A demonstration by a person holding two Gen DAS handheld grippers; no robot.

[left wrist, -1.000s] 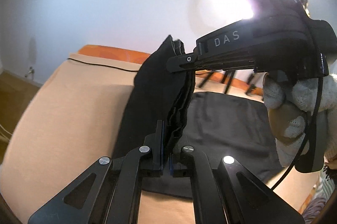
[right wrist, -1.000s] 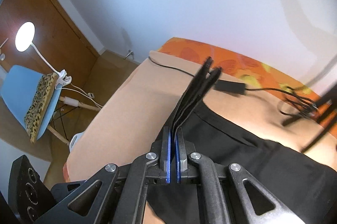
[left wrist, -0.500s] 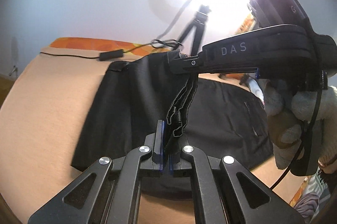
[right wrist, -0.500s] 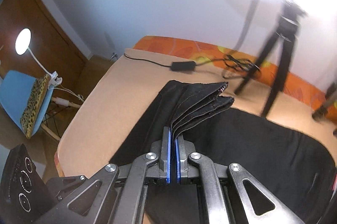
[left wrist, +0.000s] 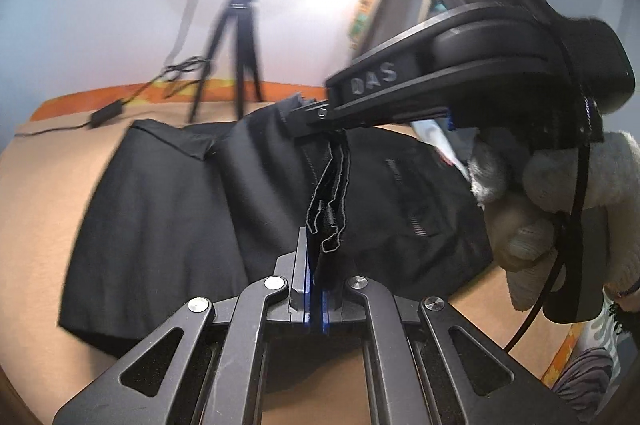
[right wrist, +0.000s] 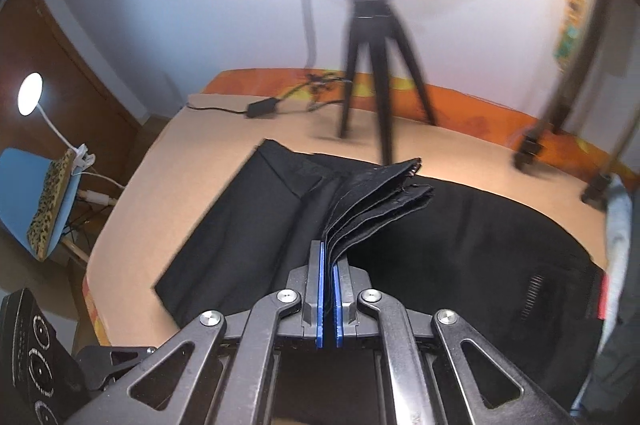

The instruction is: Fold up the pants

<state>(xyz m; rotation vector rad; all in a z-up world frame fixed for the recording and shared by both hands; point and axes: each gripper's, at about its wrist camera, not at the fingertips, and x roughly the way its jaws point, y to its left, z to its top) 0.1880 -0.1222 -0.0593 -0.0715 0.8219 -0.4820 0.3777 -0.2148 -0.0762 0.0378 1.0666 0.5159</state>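
Both my grippers [left wrist: 316,289] [right wrist: 328,289] pinch the pants [right wrist: 240,245] hem; I should lay it flat ahead, edges matching.

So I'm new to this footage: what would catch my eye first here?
The black pants spread on the tan bed, their layered hem pinched up by the shut left gripper and right gripper. Behind them, a tripod stands under a glaring light.

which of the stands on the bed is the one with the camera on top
The black tripod standing upright in the middle, behind the pants, with the dark camera head on top. The other stand, far right, is cut off by the frame, so its top is unseen.
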